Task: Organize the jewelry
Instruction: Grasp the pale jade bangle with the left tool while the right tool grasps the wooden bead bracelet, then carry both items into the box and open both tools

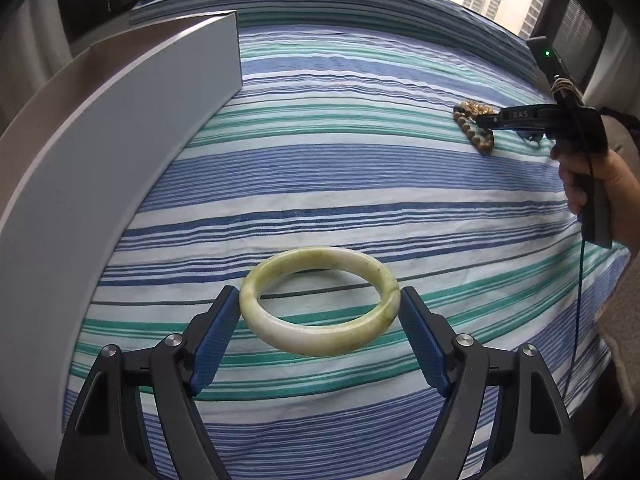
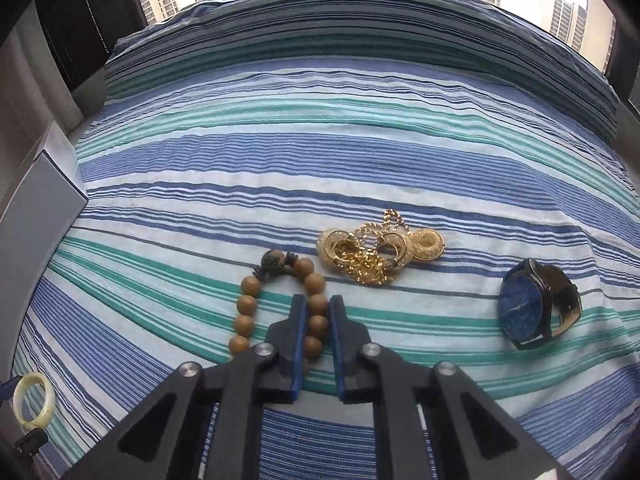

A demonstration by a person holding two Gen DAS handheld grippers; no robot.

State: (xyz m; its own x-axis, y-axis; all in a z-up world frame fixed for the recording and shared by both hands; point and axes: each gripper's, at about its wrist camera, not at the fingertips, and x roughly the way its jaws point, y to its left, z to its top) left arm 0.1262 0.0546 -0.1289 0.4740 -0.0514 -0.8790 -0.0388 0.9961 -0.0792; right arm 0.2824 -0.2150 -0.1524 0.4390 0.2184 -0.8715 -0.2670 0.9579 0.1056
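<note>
The left gripper (image 1: 320,304) grasps a pale green bangle (image 1: 320,300) across its width, the blue pads pressing on both outer sides and holding it above the striped bedspread (image 1: 340,184). A grey box (image 1: 120,152) stands just to its left. The right gripper (image 2: 319,312) is clenched on one side of a wooden bead bracelet (image 2: 316,304) lying on the cloth. Just beyond its tips is a gold chain heap (image 2: 376,254); farther right sits a blue-faced watch (image 2: 532,304).
</note>
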